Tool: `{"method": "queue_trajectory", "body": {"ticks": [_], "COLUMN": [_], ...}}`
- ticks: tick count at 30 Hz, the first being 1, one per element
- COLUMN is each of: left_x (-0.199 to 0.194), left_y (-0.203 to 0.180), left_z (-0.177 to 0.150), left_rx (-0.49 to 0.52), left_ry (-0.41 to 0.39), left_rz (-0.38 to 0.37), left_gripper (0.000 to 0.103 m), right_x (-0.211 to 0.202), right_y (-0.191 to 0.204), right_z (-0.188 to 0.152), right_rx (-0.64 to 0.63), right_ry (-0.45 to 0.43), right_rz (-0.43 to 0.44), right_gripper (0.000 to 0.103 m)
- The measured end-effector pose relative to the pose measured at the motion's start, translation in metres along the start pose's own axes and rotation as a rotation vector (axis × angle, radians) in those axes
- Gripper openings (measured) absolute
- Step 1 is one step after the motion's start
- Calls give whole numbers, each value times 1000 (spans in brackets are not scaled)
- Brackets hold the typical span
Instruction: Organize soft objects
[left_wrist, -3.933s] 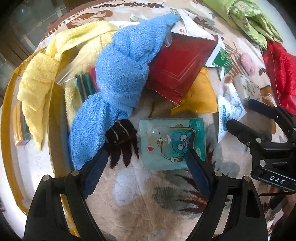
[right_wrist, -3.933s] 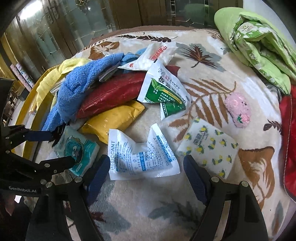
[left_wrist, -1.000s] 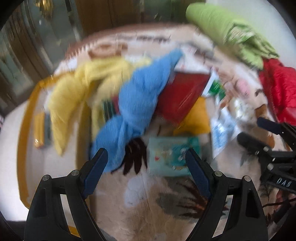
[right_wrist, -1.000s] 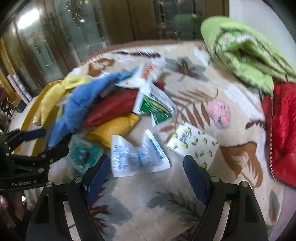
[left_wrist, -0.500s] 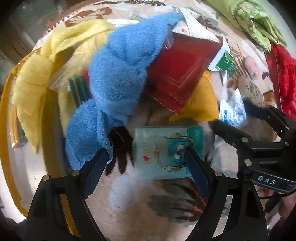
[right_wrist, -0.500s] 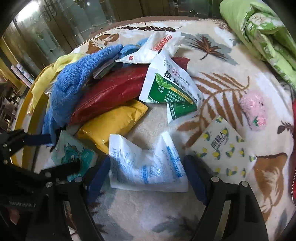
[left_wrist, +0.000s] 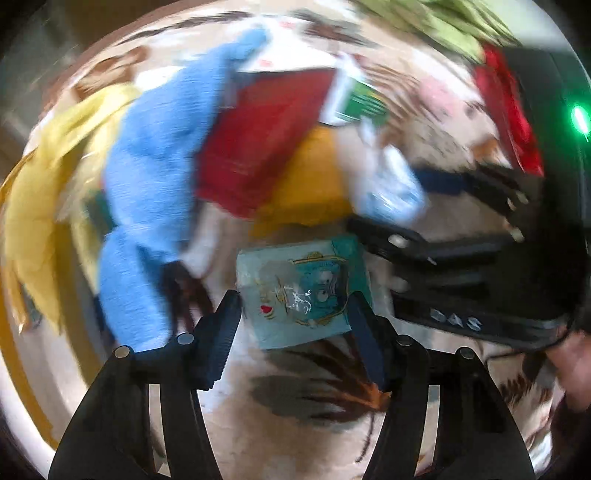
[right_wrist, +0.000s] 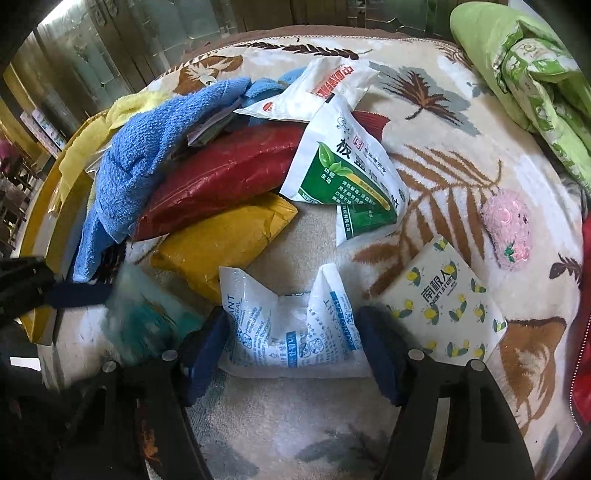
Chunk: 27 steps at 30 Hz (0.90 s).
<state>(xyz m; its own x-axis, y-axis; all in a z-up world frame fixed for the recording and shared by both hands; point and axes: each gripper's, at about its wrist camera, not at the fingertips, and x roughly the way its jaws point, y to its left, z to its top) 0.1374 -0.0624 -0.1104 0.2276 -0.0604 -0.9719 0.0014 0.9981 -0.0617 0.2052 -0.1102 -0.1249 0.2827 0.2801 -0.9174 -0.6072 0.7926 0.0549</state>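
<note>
Left gripper (left_wrist: 295, 314) closing about the teal pack (left_wrist: 306, 291), pads at its two short ends but grip not certain through the blur; right gripper (right_wrist: 291, 332) closing about the white sachet (right_wrist: 291, 328), pads just beside its ends. Both lying flat on the leaf-print blanket (right_wrist: 424, 110), long axes across the jaws, teal pack left of the sachet. Crowded behind by yellow pouch (right_wrist: 221, 240), red pouch (right_wrist: 221, 177), blue towel (right_wrist: 147, 147), green-white bag (right_wrist: 351, 173); lemon-print pack (right_wrist: 443, 299) right.
</note>
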Motion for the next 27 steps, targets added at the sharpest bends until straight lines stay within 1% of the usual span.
{"method": "queue_trajectory", "body": {"ticks": [2, 3, 6, 8, 9, 10, 11, 14, 15, 16, 17, 18, 19, 21, 23, 24, 26, 27], "left_x": [2, 3, 4, 1, 0, -2, -1, 1, 3, 7, 10, 12, 13, 15, 20, 23, 28, 29], "left_y": [-7, -7, -7, -6, -7, -5, -7, -3, -3, 7, 9, 7, 5, 0, -4, -6, -8, -8], "left_z": [1, 0, 1, 2, 2, -1, 0, 6, 7, 11, 11, 11, 10, 10, 10, 10, 11, 11], "left_rx": [44, 52, 10, 3, 1, -3, -8, -37, -54, -61, -62, -62, -54, -44, -43, -38, -38, -37], "left_ry": [2, 8, 15, 3, 6, 14, 17, 13, 15, 24, 43, 56, 60, 67, 73, 78, 82, 81], "left_rz": [45, 38, -50, -67, -94, -114, -132, -155, -186, -229, -272, -297, -296, -232, -192, -154, -46, -24], "left_gripper": [61, 61, 61, 61, 62, 68, 70, 71, 79, 90, 95, 101, 102, 102, 102, 102, 102, 102], "right_x": [0, 0, 1, 1, 1, 2, 2, 2, 2, 2, 2, 2, 2, 2, 2, 3, 2, 2], "right_y": [0, -1, -2, -2, -2, -3, -4, -6, -6, -6, -6, -7, -7, -7, -8, -8, -8, -8], "right_z": [1, 1, 2, 2, 2, 3, 3, 3, 4, 4, 4, 5, 5, 5, 6, 5, 6, 5], "right_rx": [-3, -4, 0, 1, 3, 3, 5, 10, 8, 6, 4, 4, 4, 6, 5, 5, 3, 4], "right_ry": [7, 9, 13, 13, 13, 13, 14, 19, 22, 24, 26, 27, 28, 28, 29, 29, 29, 28], "right_rz": [5, 9, 18, 19, 20, 21, 25, 35, 37, 38, 39, 39, 40, 44, 46, 46, 46, 45], "right_gripper": [72, 72, 73, 73, 73, 73, 73, 73, 73, 73, 73, 73, 73, 74, 74, 74, 74, 74]}}
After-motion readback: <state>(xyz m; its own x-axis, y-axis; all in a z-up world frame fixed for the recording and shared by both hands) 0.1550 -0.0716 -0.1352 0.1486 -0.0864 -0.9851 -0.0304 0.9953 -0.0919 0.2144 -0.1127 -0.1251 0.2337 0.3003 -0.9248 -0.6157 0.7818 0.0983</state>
